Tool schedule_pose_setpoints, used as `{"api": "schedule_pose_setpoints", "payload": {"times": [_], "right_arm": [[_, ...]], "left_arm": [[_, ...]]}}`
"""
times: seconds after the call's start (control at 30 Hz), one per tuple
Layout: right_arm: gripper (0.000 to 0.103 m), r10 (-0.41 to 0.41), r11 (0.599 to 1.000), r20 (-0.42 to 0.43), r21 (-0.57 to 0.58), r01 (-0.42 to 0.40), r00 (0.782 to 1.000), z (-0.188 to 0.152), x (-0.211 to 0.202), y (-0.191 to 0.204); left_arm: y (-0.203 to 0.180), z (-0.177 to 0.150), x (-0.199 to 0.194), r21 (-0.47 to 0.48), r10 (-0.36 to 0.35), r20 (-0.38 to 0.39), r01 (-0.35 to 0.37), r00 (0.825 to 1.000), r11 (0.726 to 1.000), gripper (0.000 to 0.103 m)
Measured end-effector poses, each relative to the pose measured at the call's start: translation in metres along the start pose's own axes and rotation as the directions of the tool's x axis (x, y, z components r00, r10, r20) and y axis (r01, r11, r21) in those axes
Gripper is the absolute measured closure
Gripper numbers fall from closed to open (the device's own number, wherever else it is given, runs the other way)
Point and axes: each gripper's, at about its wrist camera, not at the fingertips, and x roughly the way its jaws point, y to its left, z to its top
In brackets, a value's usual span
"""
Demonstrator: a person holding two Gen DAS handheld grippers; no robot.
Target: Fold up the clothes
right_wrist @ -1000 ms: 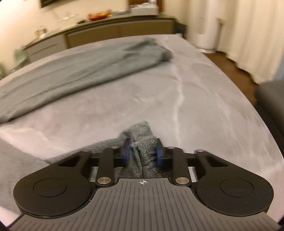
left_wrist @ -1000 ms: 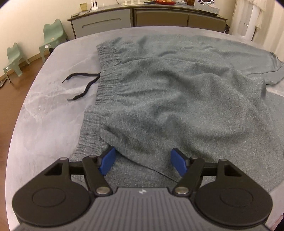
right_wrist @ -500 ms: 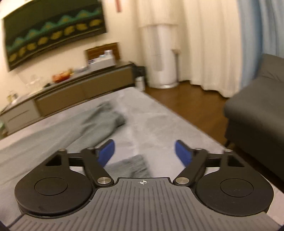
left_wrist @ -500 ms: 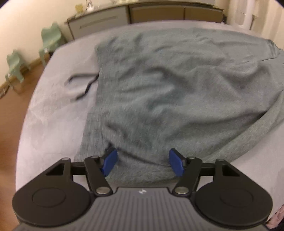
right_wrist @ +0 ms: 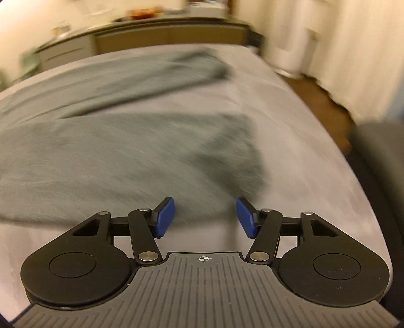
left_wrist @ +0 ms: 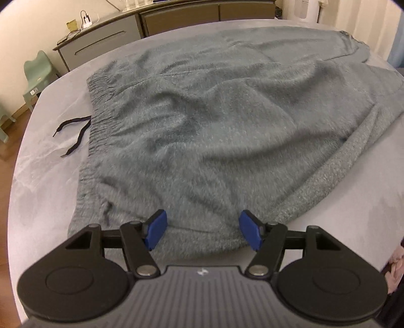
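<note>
Sweatpants (left_wrist: 214, 121) spread across the table (left_wrist: 43, 181), drawstring (left_wrist: 73, 136) trailing off the waistband's left, sideboard (left_wrist: 176, 17) behind the table, small chair (left_wrist: 38, 75) far left.

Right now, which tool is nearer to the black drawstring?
Left. The drawstring lies ahead and to the left of the left tool, by the waistband. The right tool hovers near the pants leg end; no drawstring shows there.

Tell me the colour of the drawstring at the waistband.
Black drawstring, clearest in the left wrist view.
</note>
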Motion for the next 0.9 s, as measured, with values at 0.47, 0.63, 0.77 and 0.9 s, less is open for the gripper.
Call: {"api": "schedule_pose_setpoints", "payload": {"times": [0.47,0.63,0.77,0.9], "right_arm": [[0.063,-0.047,0.971,0.029,0.235,0.039,0.998,0.026,0.020,-0.008],[0.060,-0.202,0.967,0.027,0.166,0.195,0.979,-0.012,-0.022,-0.027],[0.019,-0.377,0.916,0.165,0.214,0.340,0.911,-0.023,-0.048,-0.033],[0.017,-0.315,0.933,0.301,0.271,0.236,0.900,-0.018,-0.065,-0.026]], "left_arm": [[-0.077,0.036,-0.002,0.085,-0.122,0.118,0.112,0.986,0.990,0.035],[-0.107,0.020,0.006,0.190,-0.192,0.044,0.180,0.980,0.965,0.035],[-0.116,0.016,0.002,0.273,-0.242,0.032,0.225,0.970,0.935,0.034],[-0.098,0.038,-0.006,0.187,-0.252,0.129,0.226,0.959,0.956,0.033]]}}
